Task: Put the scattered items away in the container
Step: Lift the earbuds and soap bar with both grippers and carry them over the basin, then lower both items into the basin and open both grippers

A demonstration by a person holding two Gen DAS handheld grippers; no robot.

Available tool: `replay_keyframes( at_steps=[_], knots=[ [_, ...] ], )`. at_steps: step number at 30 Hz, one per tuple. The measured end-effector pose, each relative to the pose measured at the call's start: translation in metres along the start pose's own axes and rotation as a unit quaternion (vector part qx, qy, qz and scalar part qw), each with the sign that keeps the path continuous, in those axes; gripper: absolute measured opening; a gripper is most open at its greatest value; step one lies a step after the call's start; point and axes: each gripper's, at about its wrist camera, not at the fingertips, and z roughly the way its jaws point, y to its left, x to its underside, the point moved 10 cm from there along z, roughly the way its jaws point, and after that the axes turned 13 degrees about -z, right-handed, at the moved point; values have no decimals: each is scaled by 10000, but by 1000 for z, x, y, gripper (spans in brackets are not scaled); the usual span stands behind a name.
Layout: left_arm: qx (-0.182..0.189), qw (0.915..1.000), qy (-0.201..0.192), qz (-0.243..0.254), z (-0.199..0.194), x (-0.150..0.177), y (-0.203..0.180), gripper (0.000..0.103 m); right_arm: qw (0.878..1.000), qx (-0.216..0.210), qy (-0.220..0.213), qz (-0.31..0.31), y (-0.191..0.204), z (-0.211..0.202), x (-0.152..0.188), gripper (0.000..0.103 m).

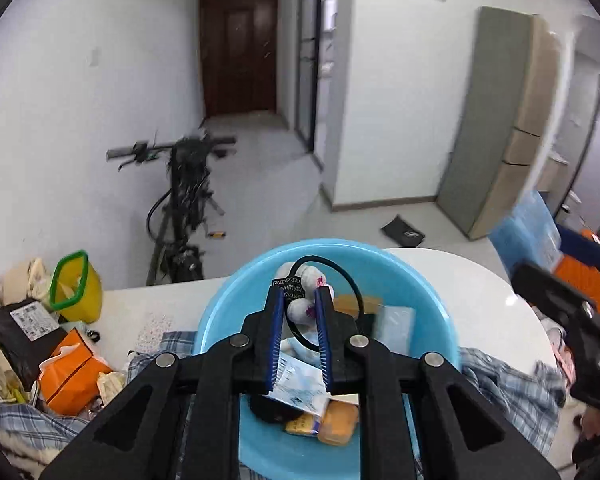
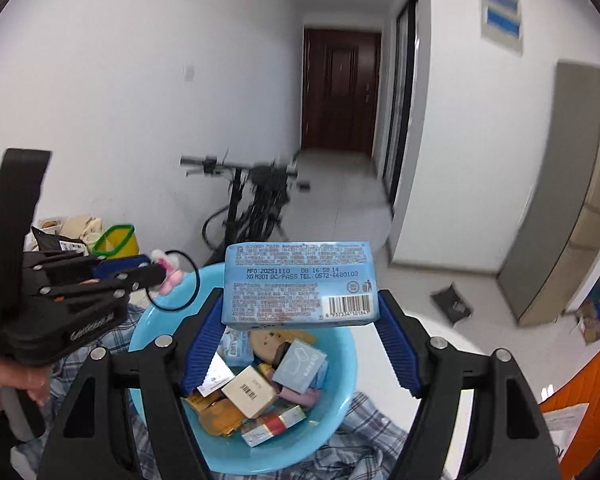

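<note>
A light blue plastic basin [image 1: 228, 304] [image 2: 340, 364] sits on a white table and holds several small boxes and packets. My left gripper [image 1: 300, 292] [image 2: 162, 276] hangs over the basin, shut on a black hair tie [image 1: 350, 280] [image 2: 194, 280] with a white and pink plush charm [image 1: 306, 276] [image 2: 168, 276]. My right gripper [image 2: 300, 308] is above the basin too, its blue pads pressed on the two ends of a light blue wipes pack [image 2: 300, 284] held flat with its barcode side up.
A plaid cloth [image 1: 512, 384] [image 2: 364, 436] lies under the basin. At the table's left are a yellow cup with a green rim [image 1: 76, 284] [image 2: 116, 240], an orange box [image 1: 74, 368] and a black parcel [image 1: 20, 328]. A bicycle [image 1: 184, 200] stands behind the table.
</note>
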Motion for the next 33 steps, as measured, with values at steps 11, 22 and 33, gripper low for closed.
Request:
replay_keyframes(
  at_steps=[11,22,33],
  knots=[
    [4,9895,1410,-321,70,23,10,16,9768,-735,2010,94,12,111,56,72],
    [-126,9812,1915,-215,106,64,21,16,9620,-957,2554,79,31,144,95,72],
    [-564,9912,1195,16,98,41,28,82,9648,-871,2478,168,25,143,85,72]
  ],
)
